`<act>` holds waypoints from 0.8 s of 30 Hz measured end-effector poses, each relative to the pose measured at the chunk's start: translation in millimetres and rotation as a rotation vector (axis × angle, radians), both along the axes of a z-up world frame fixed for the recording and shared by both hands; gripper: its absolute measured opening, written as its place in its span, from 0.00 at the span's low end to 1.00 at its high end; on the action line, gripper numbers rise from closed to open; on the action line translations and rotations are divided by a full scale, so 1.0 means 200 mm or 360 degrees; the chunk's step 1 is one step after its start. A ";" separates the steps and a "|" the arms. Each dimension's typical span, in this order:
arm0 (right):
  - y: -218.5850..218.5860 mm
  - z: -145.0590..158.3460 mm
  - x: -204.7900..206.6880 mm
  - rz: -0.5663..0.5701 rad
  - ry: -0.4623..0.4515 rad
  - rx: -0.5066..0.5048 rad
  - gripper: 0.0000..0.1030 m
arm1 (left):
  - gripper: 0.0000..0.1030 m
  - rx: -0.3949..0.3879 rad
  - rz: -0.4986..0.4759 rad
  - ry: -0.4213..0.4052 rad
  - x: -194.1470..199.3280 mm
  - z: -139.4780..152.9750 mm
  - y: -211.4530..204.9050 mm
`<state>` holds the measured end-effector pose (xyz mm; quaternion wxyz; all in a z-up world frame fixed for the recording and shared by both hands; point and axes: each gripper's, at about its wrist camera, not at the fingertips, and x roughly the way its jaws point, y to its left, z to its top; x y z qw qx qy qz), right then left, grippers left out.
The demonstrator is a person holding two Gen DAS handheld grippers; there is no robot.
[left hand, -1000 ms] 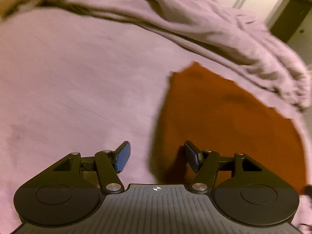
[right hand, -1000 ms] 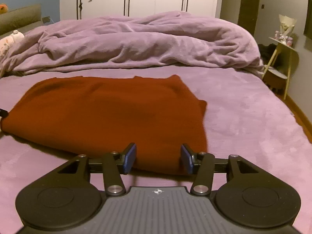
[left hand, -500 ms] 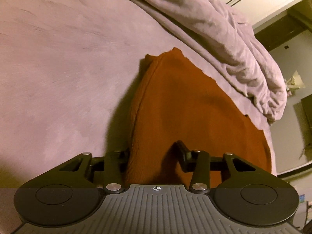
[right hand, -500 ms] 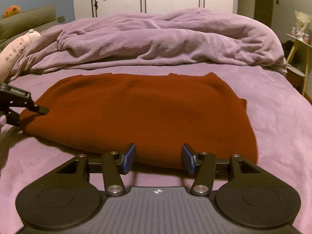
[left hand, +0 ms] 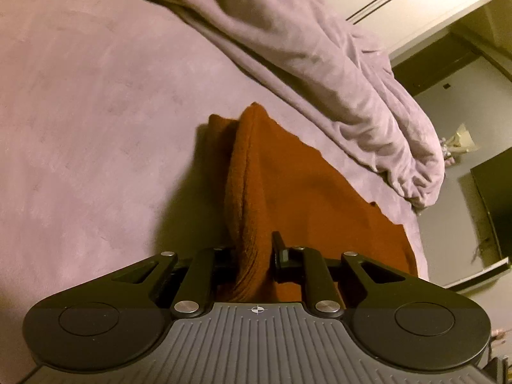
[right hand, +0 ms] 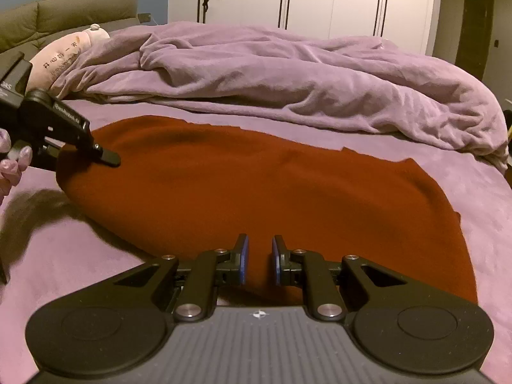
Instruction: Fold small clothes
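Note:
A rust-red garment [right hand: 256, 185] lies spread on the purple bed. In the left wrist view my left gripper [left hand: 254, 256] is shut on the garment's [left hand: 304, 192] left edge, with a thick fold of cloth pinched between the jaws. From the right wrist view the left gripper [right hand: 105, 156] shows at the garment's far left end. My right gripper [right hand: 258, 257] sits at the garment's near edge, jaws narrowed to a small gap with red cloth between them; a firm pinch cannot be confirmed.
A crumpled purple duvet [right hand: 288, 80] lies heaped behind the garment. A pink plush pillow [right hand: 64, 54] rests at the back left. White wardrobe doors [right hand: 304, 0] stand beyond the bed. The purple sheet [left hand: 80, 128] stretches to the left.
My left gripper moved onto the garment's left edge and closed on it. My right gripper's jaws narrowed from wide open to a small gap at the near edge.

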<state>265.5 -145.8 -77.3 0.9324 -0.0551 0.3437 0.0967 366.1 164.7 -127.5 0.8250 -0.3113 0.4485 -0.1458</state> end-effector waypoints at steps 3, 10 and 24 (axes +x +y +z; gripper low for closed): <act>0.04 -0.01 0.03 -0.0004 0.0011 0.0023 0.14 | 0.26 0.0070 -0.0012 0.0066 0.01 -0.05 -0.01; 0.15 -0.12 0.08 0.0024 0.0024 -0.0076 0.15 | 0.25 0.0023 -0.0011 0.0105 0.03 -0.10 -0.02; -0.40 0.04 -0.27 -0.0351 -0.0023 0.0144 0.19 | 0.16 0.0014 -0.0037 -0.0011 0.01 0.26 -0.17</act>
